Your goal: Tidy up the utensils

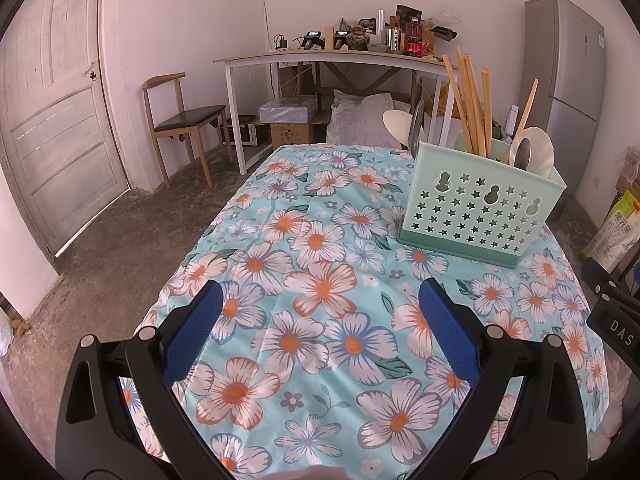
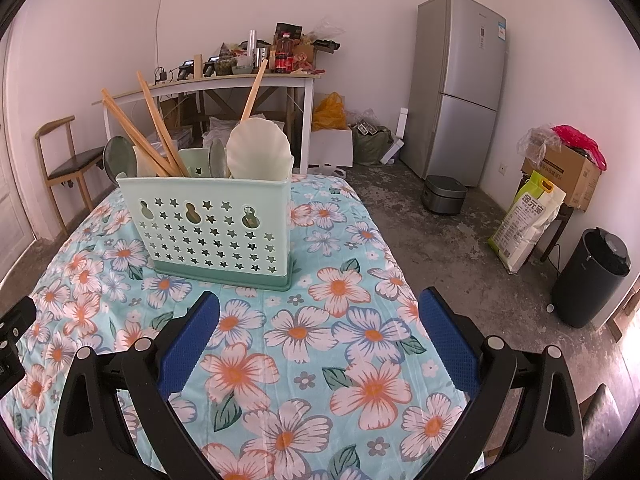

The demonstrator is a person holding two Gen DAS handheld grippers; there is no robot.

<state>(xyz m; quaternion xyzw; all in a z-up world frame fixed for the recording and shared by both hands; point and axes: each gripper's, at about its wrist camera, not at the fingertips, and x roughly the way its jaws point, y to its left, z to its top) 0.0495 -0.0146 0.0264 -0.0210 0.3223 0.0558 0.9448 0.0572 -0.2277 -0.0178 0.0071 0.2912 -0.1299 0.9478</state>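
Both grippers hold nothing: the left gripper has its blue fingers spread wide over bare floral cloth, and the right gripper is spread just as wide, with only the tablecloth showing between its fingers.

From the left gripper, the pale green utensil holder stands ahead and off to the right on the worktop. From the right gripper it stands ahead and to the left, and looks somewhat nearer, so the right hand seems the better placed.

The utensils already stand in it with their long axes close to upright: wooden chopsticks leaning left, a white scalloped ladle at the right end, and metal spoons between. No loose utensil shows on the cloth, so the task looks largely done.
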